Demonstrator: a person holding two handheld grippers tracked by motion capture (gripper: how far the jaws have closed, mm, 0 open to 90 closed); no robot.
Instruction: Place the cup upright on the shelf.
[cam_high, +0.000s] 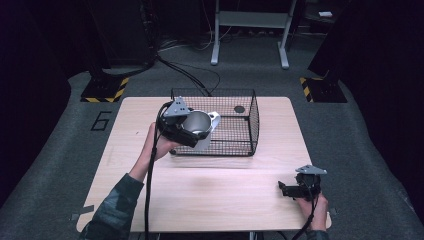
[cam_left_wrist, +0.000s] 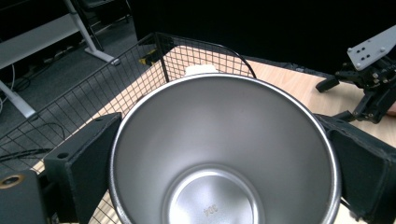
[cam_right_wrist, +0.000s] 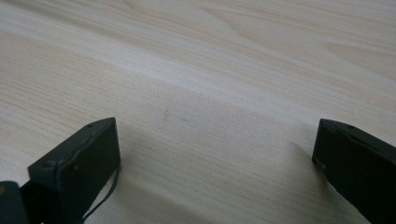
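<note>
Item: steel cup (cam_high: 196, 123), clamped in left gripper (cam_high: 186, 131) jaws, tilted at wire basket (cam_high: 235, 145) rim, 11 o'clock on table (cam_high: 210, 190). Right gripper (cam_high: 289, 190) at 4 o'clock, jaws wide, empty. Risk: smooth wall may slip, or cup may catch the rim.

The wire basket (cam_high: 235, 125) stands at the back middle of the bench (cam_high: 210, 190). The cup (cam_high: 197, 125) is at its left wall, the right gripper (cam_high: 286, 189) near the front right.

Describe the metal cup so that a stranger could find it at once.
On the wooden table stands a black wire basket. At its near-left corner, the left hand-held gripper clamps the steel cup, tilted. It is the only shiny, round, hollow thing there, and empty inside.
</note>
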